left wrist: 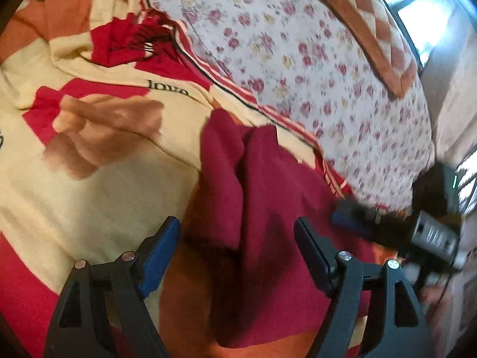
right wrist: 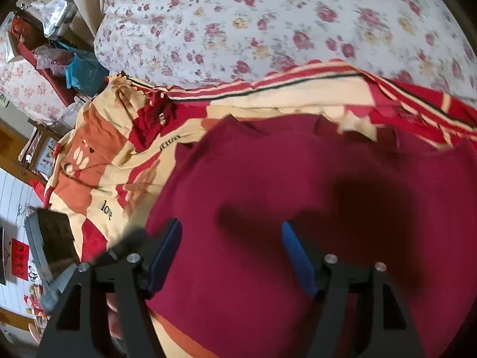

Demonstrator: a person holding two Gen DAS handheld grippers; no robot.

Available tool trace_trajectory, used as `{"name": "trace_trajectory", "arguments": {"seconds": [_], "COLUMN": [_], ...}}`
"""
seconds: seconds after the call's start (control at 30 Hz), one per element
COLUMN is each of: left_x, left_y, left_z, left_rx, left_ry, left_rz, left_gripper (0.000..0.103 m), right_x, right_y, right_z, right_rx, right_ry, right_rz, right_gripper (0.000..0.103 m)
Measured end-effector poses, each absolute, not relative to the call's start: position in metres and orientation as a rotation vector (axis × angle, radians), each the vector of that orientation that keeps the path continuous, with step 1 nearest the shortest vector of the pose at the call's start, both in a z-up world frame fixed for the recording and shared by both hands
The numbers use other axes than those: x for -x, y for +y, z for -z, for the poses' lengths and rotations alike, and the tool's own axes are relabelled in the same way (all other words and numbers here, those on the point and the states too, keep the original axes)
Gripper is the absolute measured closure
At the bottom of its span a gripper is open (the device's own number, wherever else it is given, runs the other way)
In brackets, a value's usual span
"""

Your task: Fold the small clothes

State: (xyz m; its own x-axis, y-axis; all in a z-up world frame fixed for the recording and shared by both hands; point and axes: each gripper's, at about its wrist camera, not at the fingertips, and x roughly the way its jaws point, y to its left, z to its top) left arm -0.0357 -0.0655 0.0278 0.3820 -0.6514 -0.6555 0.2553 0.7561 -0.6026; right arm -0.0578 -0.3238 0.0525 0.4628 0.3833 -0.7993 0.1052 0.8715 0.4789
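A small dark-red knit garment (right wrist: pixel 268 208) is lying on a bed, spread over a cream, red and orange patterned bedsheet (left wrist: pixel 98 185) printed with the word "love", and a white quilt scattered with small pink roses (right wrist: pixel 268 21) is bunching up just behind it. In the right wrist view the garment is filling most of the frame and looking fairly flat, its far edge touching a red and cream striped border of the sheet. In the left wrist view it is showing a raised lengthwise crease (left wrist: pixel 243 164) running away from the camera. The left tool (left wrist: pixel 237 229) is hovering over the near part of the cloth with its blue-padded fingers (left wrist: pixel 162 256) set wide apart, gripping nothing. The right tool (right wrist: pixel 231 235) is likewise spread wide above the garment, empty, its shadow falling dark on the fabric ahead. Both pictures are blurring slightly, so whether any finger is touching the cloth cannot be told. The step in hand appears to be taking hold of the garment for a fold. To do it well, each tool would likely need to pinch a single layer close to an edge or corner, at matching points, then lift evenly so the crease is smoothing out rather than being trapped. The sheet below risks being caught too.
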Motion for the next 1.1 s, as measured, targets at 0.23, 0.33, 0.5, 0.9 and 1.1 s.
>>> {"name": "trace_trajectory", "arguments": {"seconds": [0.23,0.33,0.5,0.9,1.1], "left_x": [0.041,0.039,0.040,0.044,0.065], "left_y": [-0.069,-0.065,-0.068,-0.074,-0.091], "left_z": [-0.027,-0.026,-0.027,-0.037,-0.063], "left_rx": [0.437,0.482,0.478,0.484,0.319], "left_ry": [1.023,1.034,1.041,0.988,0.841], "left_rz": [0.608,0.622,0.627,0.707,0.794], "left_gripper": [0.045,0.045,0.045,0.064,0.088], "right_x": [0.000,-0.020,-0.047,-0.034,-0.015], "right_y": [-0.284,-0.256,-0.218,-0.248,-0.282], "right_z": [-0.051,-0.045,-0.030,-0.040,-0.055], "right_rx": [-0.374,-0.312,-0.165,-0.211,-0.340], "right_ry": [1.188,1.237,1.321,1.240,1.202], "right_rz": [-0.186,-0.224,-0.220,-0.289,-0.284], "right_gripper": [0.024,0.024,0.021,0.083,0.081]}}
